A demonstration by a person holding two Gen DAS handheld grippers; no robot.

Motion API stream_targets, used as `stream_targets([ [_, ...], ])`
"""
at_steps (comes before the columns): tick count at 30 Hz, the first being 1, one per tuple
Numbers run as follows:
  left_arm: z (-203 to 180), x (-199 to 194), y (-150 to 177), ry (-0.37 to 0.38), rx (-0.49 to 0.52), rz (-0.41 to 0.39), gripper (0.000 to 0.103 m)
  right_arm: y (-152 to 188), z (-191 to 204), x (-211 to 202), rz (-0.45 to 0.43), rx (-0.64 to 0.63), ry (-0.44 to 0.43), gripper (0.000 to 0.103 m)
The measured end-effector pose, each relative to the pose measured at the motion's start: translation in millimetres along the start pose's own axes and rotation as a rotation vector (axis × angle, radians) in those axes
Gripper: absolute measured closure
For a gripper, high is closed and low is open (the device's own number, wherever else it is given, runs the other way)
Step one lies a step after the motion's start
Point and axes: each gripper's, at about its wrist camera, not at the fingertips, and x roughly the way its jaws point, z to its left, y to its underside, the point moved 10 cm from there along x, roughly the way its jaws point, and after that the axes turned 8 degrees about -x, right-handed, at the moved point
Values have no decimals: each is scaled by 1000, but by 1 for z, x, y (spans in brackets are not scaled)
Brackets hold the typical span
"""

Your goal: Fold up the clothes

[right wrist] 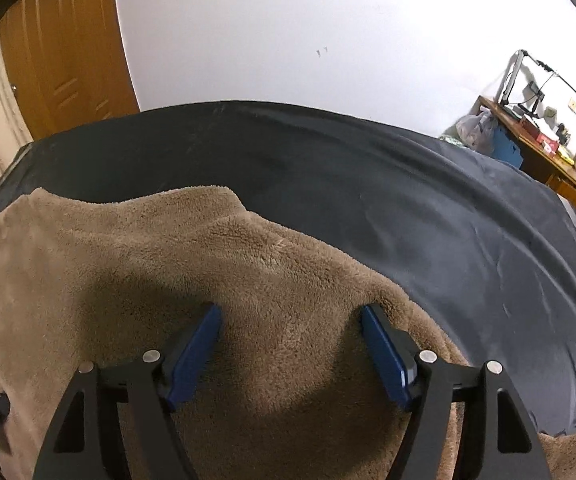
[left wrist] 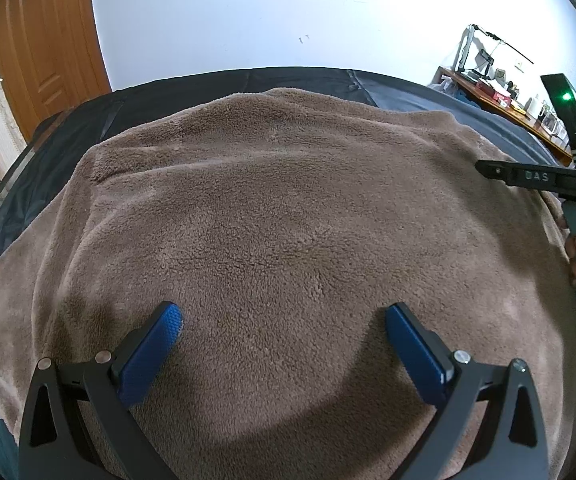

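A fluffy brown fleece garment [left wrist: 288,208] lies spread flat on a dark sheet [right wrist: 428,200]. The left gripper [left wrist: 281,320] hangs over its middle, jaws wide apart and empty. The right gripper [right wrist: 290,320], also open and empty, is over the cloth near its right edge, so it is nearer. Only the right view shows that edge clearly.

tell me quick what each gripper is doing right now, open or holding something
left gripper: open, holding nothing, over the brown fleece garment.
right gripper: open, holding nothing, above the same garment near its edge.
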Motion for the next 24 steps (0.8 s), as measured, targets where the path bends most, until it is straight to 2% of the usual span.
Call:
stream_targets([
  [5, 0, 0, -1, 6, -2, 0, 1, 12, -27, -44, -47, -3, -33, 29],
  [9, 1, 0, 0, 4, 0, 0, 1, 52, -62, -105, -98, 7, 10, 29],
  [11, 1, 0, 0, 1, 1, -1, 1, 75, -82, -123, -98, 24, 41, 29],
  [16, 2, -1, 1, 1, 0, -3, 1, 136, -110, -117, -28, 70, 71, 29],
  [19, 2, -1, 0, 15, -9, -5, 1, 163, -107, -104, 13, 65, 64, 29],
  [24, 3, -2, -1, 29, -19, -9, 1, 166, -132, -90, 17, 11, 220, 28],
])
